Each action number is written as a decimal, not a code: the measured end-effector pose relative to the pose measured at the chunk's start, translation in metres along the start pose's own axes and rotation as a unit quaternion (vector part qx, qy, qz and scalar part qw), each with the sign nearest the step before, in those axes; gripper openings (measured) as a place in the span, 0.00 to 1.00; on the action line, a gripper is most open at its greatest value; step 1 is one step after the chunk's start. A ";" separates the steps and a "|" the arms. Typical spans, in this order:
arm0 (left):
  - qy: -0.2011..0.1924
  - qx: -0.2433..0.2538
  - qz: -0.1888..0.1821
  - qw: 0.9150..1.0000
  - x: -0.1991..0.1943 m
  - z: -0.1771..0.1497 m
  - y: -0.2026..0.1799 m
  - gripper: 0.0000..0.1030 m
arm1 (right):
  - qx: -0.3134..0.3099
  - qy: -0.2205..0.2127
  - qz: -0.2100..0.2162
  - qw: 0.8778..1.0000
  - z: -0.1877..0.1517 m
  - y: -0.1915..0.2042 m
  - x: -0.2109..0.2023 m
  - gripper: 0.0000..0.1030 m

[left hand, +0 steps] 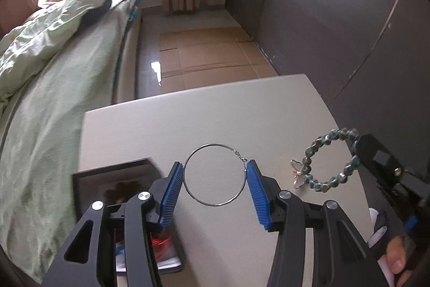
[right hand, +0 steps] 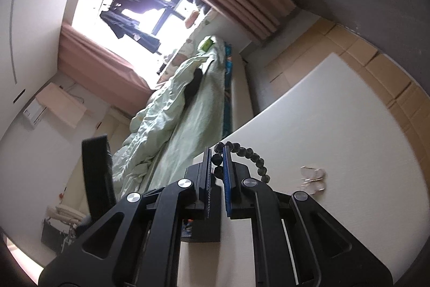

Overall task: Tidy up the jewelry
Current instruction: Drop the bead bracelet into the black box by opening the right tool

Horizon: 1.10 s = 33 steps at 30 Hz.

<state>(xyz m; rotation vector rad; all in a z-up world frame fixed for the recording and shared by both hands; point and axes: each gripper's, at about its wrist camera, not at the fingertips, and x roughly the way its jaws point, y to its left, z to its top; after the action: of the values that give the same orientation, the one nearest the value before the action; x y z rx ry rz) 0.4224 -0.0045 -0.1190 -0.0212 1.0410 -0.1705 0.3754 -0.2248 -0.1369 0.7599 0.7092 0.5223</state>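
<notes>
Writing to read: none anywhere, no brand or label legible on the tongs or the box. Left tongs (left hand: 215, 179) are clamped on a thin silver hoop earring (left hand: 215, 174), the blue pads (left hand: 172, 192) pressing its two sides, the ring held up above the white counter (left hand: 242, 109). Right tongs (right hand: 217, 174) are clenched on a beaded bracelet (left hand: 329, 159) of grey-green beads, gripped at one point so the loop hangs free in the air toward the counter's right edge; in the right wrist view the beads (right hand: 248, 155) arc dark out of the narrow gap. A small pale butterfly-shaped piece (left hand: 298, 174) sits by the loop's low side; whether it lies on the counter or hangs from the bracelet I cannot tell. An open black box (left hand: 115, 179) stands at the counter's near left corner, something red inside, half hidden behind the left tongs. A bed (left hand: 53, 58) with green bedding runs past the left edge, flattened cardboard (left hand: 204, 53) on the floor beyond the far edge.
</notes>
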 end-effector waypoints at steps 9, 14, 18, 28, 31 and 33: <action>-0.005 -0.029 0.013 0.999 -0.037 -0.015 0.051 0.46 | -0.033 0.015 0.030 0.999 -0.014 0.036 0.020 0.09; 0.004 -0.043 0.018 0.999 -0.040 -0.022 0.071 0.65 | -0.050 0.029 0.051 0.997 -0.024 0.057 0.035 0.09; -0.005 -0.059 0.020 0.998 -0.053 -0.026 0.088 0.68 | -0.060 0.044 0.071 0.995 -0.030 0.071 0.047 0.09; -0.023 -0.102 0.043 0.994 -0.085 -0.034 0.137 0.68 | -0.082 0.094 0.099 0.987 -0.047 0.100 0.084 0.09; -0.025 -0.110 0.049 0.992 -0.092 -0.037 0.146 0.68 | -0.089 0.111 0.076 0.987 -0.050 0.103 0.097 0.10; -0.027 -0.113 0.052 0.992 -0.096 -0.038 0.149 0.68 | -0.077 0.142 0.050 0.986 -0.052 0.095 0.111 0.34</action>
<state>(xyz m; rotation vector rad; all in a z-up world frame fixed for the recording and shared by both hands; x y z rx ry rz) 0.3616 0.1597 -0.0712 -0.1754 1.0008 0.0427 0.3933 -0.0705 -0.1333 0.5837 0.8874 0.7781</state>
